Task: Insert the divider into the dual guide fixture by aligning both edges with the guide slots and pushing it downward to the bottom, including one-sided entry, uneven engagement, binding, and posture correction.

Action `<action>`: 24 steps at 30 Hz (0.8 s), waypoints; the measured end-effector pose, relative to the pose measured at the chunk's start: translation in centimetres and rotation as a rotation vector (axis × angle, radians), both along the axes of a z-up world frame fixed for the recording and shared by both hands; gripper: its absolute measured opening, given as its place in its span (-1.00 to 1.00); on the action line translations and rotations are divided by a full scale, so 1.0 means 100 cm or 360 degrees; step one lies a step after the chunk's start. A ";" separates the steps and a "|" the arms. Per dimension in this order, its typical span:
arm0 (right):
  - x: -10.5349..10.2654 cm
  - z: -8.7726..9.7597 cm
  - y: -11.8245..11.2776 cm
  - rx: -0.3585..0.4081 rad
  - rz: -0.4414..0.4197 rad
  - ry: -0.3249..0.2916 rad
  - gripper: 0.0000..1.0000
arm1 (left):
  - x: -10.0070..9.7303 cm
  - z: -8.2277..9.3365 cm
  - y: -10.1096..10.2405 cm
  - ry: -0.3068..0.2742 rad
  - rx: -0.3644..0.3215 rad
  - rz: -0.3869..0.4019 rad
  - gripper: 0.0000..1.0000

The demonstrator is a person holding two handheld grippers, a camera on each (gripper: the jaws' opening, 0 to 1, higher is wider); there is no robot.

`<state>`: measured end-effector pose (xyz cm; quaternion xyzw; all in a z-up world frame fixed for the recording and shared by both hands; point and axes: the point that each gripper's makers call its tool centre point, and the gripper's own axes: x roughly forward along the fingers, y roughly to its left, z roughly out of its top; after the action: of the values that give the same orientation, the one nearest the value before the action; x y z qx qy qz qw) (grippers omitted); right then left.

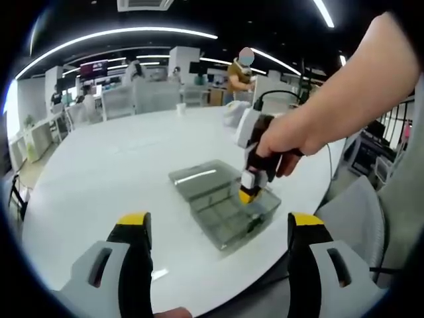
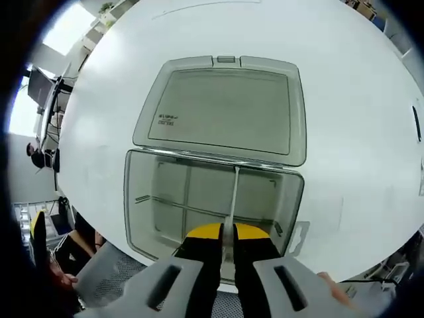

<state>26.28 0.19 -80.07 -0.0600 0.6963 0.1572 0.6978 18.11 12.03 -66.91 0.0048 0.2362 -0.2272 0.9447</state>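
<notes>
the clear hinged box (image 2: pixel 218 165) lies wide open on the white table (image 2: pixel 344 79), its lid (image 2: pixel 222 109) flat beyond the tray, so the guide slots in the tray walls can be reached from above. the right gripper (image 2: pixel 227 233) hangs straight over the tray, jaws pinched together on the top edge of the thin clear divider (image 2: pixel 233 199), which runs away from the fingertips toward the hinge wall; holding it by the top edge lets the plate go down edge-first and be tilted if one side binds. i judge it partly entered, though whether both ends sit in their slots is too fine to tell. a cross partition already stands just to the left of the fingertips.

in the left gripper view the left gripper (image 1: pixel 218 228) is spread wide and holds nothing, well back from the box (image 1: pixel 222 202), which lies ahead between its fingers (image 1: pixel 132 228); it looks parked to leave room. beyond them the right gripper (image 1: pixel 250 192), gripped by the person's hand (image 1: pixel 291 136), points down into the tray.
</notes>
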 end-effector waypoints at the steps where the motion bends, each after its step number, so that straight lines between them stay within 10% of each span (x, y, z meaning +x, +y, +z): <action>1: 0.000 0.000 0.000 -0.0001 0.0001 0.0001 -0.99 | 0.000 0.000 0.000 0.0001 -0.0001 0.0001 0.65; 24: 0.000 -0.003 0.001 -0.0021 0.0068 -0.0025 -0.99 | -0.002 -0.001 0.003 0.0009 0.0012 0.0012 0.65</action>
<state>26.32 0.33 -80.36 -0.0807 0.6903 0.1671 0.6993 17.92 12.32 -67.05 0.0069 0.2399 -0.2226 0.9449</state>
